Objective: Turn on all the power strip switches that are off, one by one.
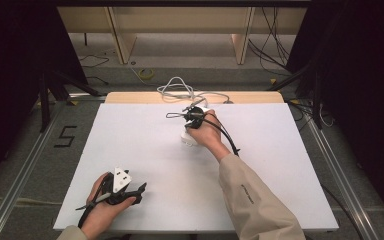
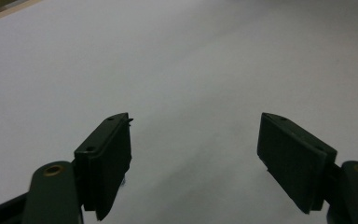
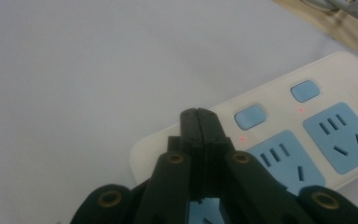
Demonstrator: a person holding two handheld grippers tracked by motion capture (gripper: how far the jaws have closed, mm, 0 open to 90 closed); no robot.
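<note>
A white power strip (image 3: 279, 95) with blue sockets and blue switches (image 3: 250, 116) lies on the white table (image 1: 145, 150), and small red lights glow beside two switches. My right gripper (image 3: 199, 113) is shut with nothing between its jaws, its tips over the strip's near end just left of one switch. I cannot tell whether the tips touch the strip. In the high view the right gripper (image 1: 193, 121) is held above the strip (image 1: 186, 139) at the table's far middle. My left gripper (image 2: 196, 121) stands open over bare table, resting at the near left corner (image 1: 136, 192).
The strip's white cable (image 1: 180, 89) coils on the wooden edge (image 1: 130, 97) behind the table top. Black cables trail on the floor beyond. A metal rail (image 1: 30, 155) runs along each side of the table. A black "5" mark (image 1: 66, 136) is on the floor at left.
</note>
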